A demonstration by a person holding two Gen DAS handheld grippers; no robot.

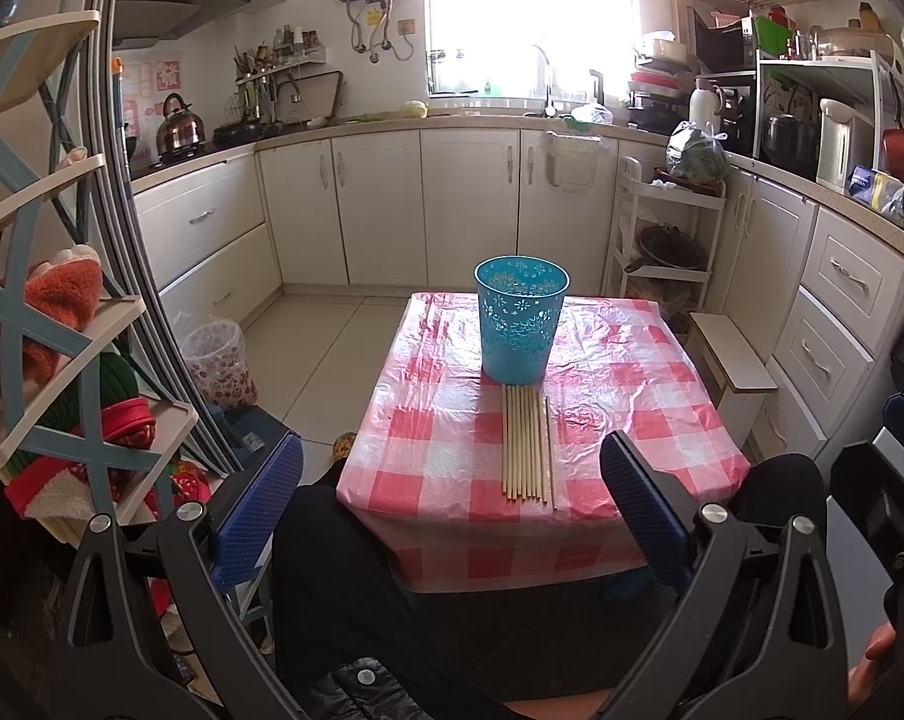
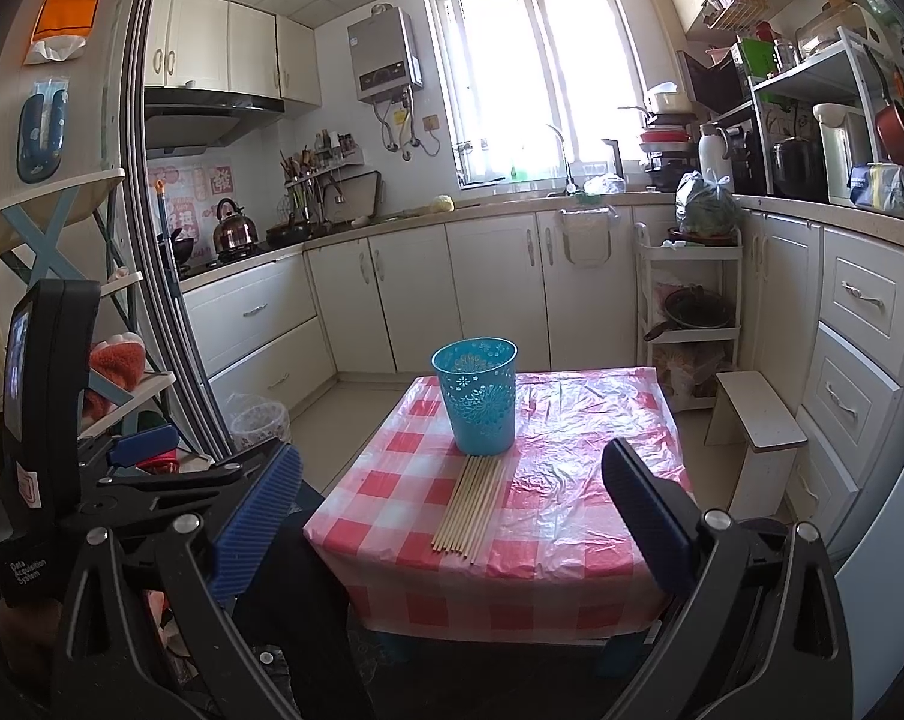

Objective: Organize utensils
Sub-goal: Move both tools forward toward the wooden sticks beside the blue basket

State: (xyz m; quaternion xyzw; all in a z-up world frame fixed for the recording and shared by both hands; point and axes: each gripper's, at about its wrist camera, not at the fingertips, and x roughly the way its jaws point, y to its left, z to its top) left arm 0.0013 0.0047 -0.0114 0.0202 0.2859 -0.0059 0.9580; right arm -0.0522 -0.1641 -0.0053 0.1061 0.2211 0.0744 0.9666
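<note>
We hold the left hand-held gripper (image 1: 452, 504) low in front of the tabletop (image 1: 631, 384), its jaws spread wide and grasping nothing, with the blue pads (image 1: 260, 510) framing the near edge of the red-and-white checked cloth. Our right hand-held gripper (image 2: 452, 516) is likewise released, fingers far apart and empty, held short of the tabletop (image 2: 601, 480) and a little to its right. The chopsticks (image 1: 528, 444) lie flat on the cloth in a tidy row, side by side, running from near the front edge back toward the basket (image 1: 521, 318); one stick at the right of the row sits slightly apart from the rest. Their far ends reach the foot of the basket, though we cannot tell whether they touch it. The basket is blue, perforated with a flower pattern, upright, and stands toward the far side of the tabletop. In the right wrist view the chopsticks (image 2: 469, 507) fan slightly toward us from the basket (image 2: 477, 399). Our dark trouser legs (image 1: 356, 570) show beneath the left gripper. A white stool (image 2: 757, 420) stands on the floor just right of the tabletop.
</note>
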